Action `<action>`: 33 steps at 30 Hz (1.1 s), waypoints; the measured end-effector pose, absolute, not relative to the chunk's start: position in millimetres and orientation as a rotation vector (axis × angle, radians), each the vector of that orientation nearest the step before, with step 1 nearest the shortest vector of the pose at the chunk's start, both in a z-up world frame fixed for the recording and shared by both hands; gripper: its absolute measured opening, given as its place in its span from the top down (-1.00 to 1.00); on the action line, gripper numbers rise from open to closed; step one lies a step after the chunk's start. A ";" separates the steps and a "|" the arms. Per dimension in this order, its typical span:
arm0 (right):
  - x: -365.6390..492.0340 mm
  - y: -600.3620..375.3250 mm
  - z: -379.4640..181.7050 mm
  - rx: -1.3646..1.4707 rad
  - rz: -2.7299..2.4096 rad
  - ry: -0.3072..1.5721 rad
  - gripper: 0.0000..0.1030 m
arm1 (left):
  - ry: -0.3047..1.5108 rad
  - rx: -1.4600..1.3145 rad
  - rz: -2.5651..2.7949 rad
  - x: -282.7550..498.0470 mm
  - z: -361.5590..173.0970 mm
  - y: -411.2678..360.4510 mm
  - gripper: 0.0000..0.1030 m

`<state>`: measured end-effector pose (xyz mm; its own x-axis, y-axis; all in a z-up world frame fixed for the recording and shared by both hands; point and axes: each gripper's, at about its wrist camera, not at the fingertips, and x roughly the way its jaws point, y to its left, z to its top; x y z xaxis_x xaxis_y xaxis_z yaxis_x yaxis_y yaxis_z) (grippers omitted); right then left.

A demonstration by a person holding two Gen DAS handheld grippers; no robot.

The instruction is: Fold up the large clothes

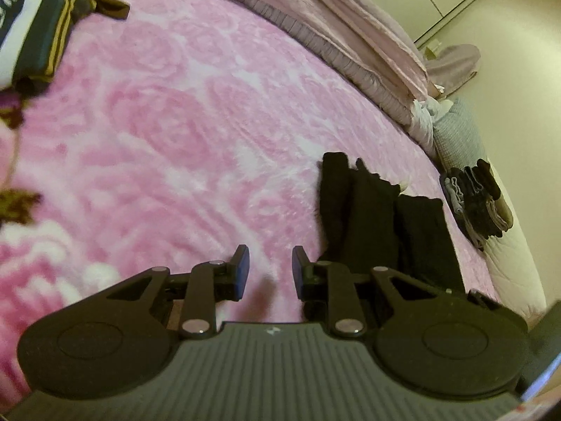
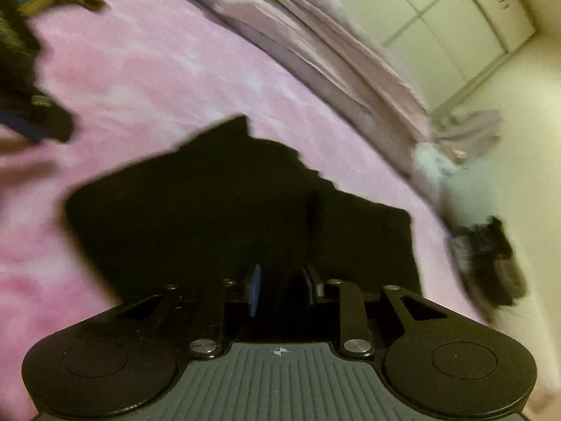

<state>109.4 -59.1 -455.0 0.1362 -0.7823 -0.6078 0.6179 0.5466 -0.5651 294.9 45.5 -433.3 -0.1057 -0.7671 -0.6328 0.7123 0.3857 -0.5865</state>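
On the pink rose-patterned fleece bed cover (image 1: pixel 196 112) lies my folded black garment (image 2: pixel 210 210). My left claw (image 1: pixel 270 270) hovers slightly parted and empty. My right claw (image 2: pixel 280 287) is narrowly parted over black cloth; grip unclear. I should square edges before pressing.

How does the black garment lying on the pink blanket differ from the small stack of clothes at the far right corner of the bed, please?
The black garment is one dark piece spread in long panels; the stack of clothes holds several pieces in grey, black and tan. The garment lies flat on the pink blanket; the stack sits on paler bedding past the blanket's edge. The garment covers far more area than the stack. Both rest on the bed, held by neither gripper.
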 end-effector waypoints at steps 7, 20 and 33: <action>-1.9 -51.4 -375.0 0.091 -0.919 0.684 0.48 | 1.157 -0.127 -1.430 261.7 -408.9 22.1 0.60; -172.1 -184.5 -417.2 0.966 -1.133 0.467 0.48 | 1.490 -0.106 -1.527 204.0 -448.4 -87.7 0.50; -135.5 -223.4 -440.4 0.903 -1.075 0.529 0.48 | 1.487 -0.047 -1.611 193.3 -458.7 -133.6 0.66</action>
<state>-135.5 -223.4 -440.4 0.4077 -0.5175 -0.7524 0.9118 0.1864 0.3659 193.3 -133.6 -458.7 -0.5823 -0.6197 -0.5263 0.5740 0.1451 -0.8059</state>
